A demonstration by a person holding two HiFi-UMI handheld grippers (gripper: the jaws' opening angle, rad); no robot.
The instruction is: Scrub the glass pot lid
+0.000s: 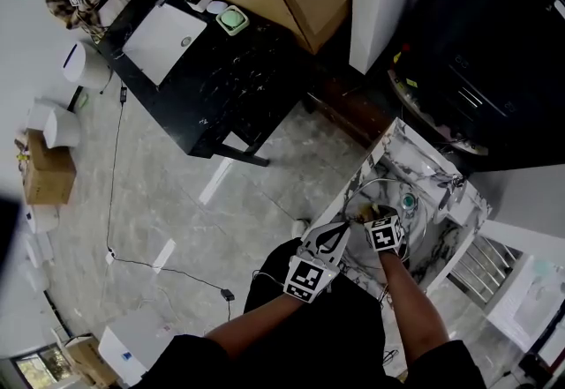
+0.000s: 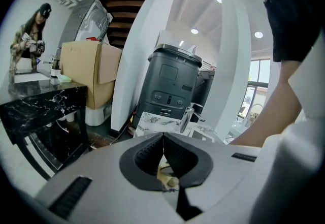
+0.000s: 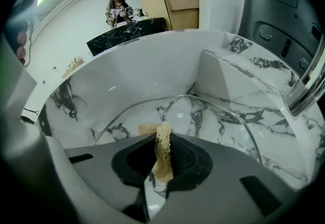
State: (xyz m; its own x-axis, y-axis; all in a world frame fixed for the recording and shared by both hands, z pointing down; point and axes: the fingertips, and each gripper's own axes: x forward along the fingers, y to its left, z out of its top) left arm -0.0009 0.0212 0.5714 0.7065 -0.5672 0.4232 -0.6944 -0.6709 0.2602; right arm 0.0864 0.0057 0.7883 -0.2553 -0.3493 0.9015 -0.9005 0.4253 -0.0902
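The glass pot lid (image 3: 195, 116) sits in the marble sink (image 3: 127, 73), its rim arcing just beyond the right gripper (image 3: 163, 141), whose fingers are clamped on a tan fibrous scrub pad (image 3: 163, 154) standing upright between them. The left gripper (image 2: 163, 139) hovers at the sink's near edge, its fingers pressed together at the tips (whether they pinch anything cannot be told).
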